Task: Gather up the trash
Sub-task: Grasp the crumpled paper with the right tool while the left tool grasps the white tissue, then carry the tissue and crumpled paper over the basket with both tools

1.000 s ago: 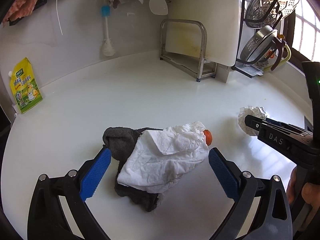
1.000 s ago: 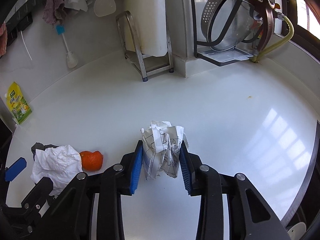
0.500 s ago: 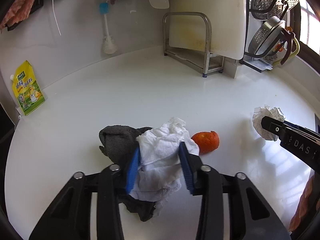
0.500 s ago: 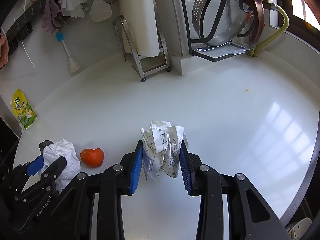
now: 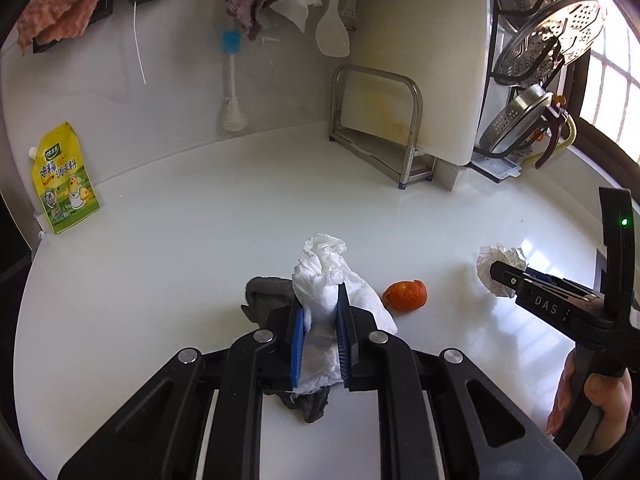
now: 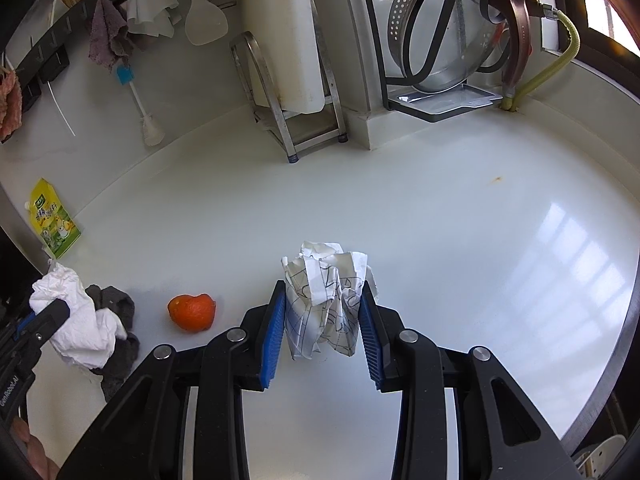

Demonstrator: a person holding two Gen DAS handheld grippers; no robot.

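Note:
My left gripper point(image 5: 320, 320) is shut on a crumpled white tissue point(image 5: 326, 276) that it holds just above a grey rag point(image 5: 266, 290) on the white counter. An orange peel point(image 5: 405, 295) lies just right of it. My right gripper point(image 6: 323, 316) is shut on a crumpled ball of lined paper point(image 6: 326, 294). In the right wrist view the tissue point(image 6: 76, 316), the rag point(image 6: 118, 304) and the peel point(image 6: 192, 312) sit to the left. The paper ball point(image 5: 496, 266) and right gripper show at the right of the left wrist view.
A yellow pouch point(image 5: 64, 180) leans on the back wall at left. A metal stand with a white cutting board point(image 5: 400, 80) and a rack of steel colanders point(image 6: 452, 28) stand at the back. A brush point(image 5: 232, 80) hangs on the wall.
My left gripper closed on the white tissue and lifted it off the grey rag, which uncovered the orange peel. My right gripper kept hold of the paper ball.

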